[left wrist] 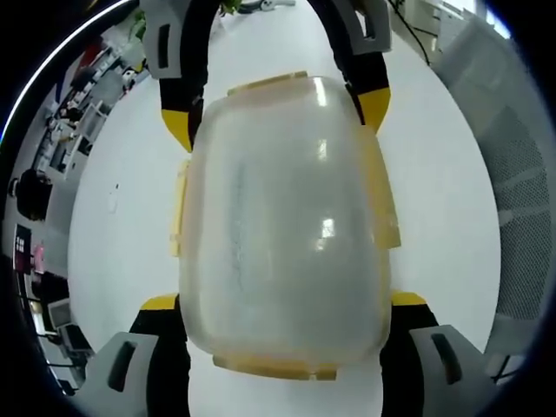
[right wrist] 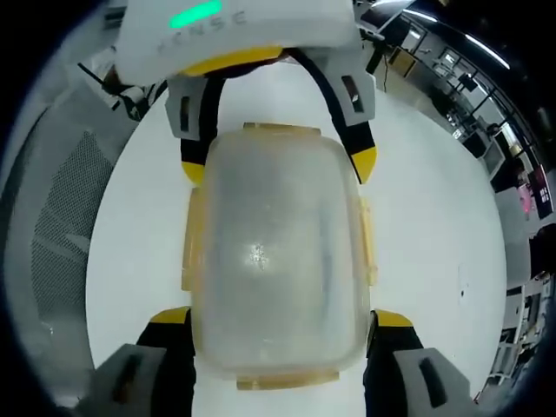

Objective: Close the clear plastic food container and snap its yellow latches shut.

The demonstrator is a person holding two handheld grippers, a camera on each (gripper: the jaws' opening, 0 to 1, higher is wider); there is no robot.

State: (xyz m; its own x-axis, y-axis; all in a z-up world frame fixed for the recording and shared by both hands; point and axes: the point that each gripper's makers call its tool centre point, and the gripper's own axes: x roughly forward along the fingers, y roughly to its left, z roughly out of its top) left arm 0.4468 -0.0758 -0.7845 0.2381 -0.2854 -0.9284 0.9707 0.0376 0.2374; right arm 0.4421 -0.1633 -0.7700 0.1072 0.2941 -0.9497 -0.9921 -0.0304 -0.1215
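Note:
The clear plastic container point(left wrist: 282, 217) is seen lid side up over a white table point(left wrist: 122, 217), with its lid on. Pale yellow latches point(left wrist: 180, 208) run along all its edges; whether they are snapped down I cannot tell. My left gripper point(left wrist: 284, 301) has its yellow-tipped jaws pressed against the two long sides at the near end. My right gripper point(left wrist: 276, 117) clasps the far end the same way. In the right gripper view the container point(right wrist: 274, 261) sits between my right gripper point(right wrist: 280, 316) below and my left gripper point(right wrist: 278, 165) above.
A grey mesh surface point(left wrist: 521, 217) borders the table on one side, also visible as the mesh point(right wrist: 52, 226). Desks and office clutter point(left wrist: 52, 156) lie beyond the table's other edge.

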